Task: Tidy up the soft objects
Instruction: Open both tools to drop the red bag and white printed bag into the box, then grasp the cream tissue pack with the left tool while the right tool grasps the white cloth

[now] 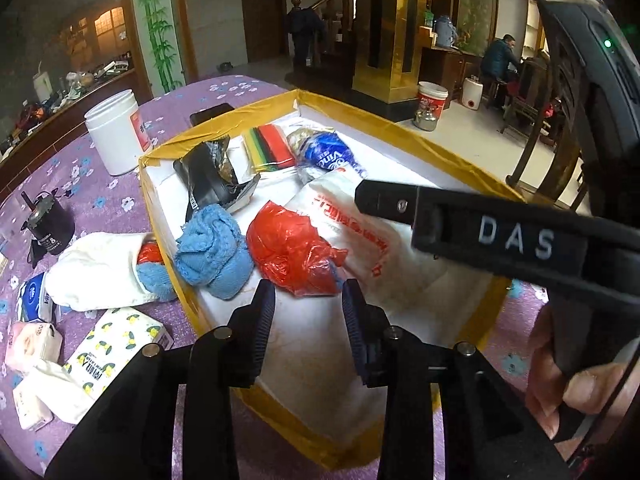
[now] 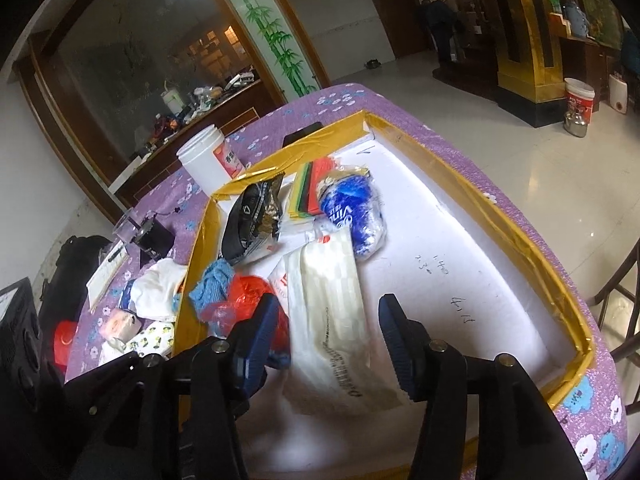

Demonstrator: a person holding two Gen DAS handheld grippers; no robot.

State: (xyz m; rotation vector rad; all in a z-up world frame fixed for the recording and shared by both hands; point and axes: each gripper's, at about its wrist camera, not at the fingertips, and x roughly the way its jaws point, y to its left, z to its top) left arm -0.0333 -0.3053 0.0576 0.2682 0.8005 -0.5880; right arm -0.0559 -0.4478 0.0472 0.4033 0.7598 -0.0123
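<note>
Purple flowered cloth covers the surface, and a shallow white tray with a gold taped rim sits on it. From the left wrist view, the left tool hangs released just above the tray's near edge, jaws apart, with a crumpled red plastic bag lying in front of them. A rumpled blue towel touches the bag near the tray's left wall. Outside that wall lies a white cloth pouch. The right tool's black body crosses the view.

From the right wrist view, the right tool is also released, jaws spread on either side of a white printed plastic bag lying in the tray. The red plastic bag and blue towel sit by the tray's left wall.
</note>
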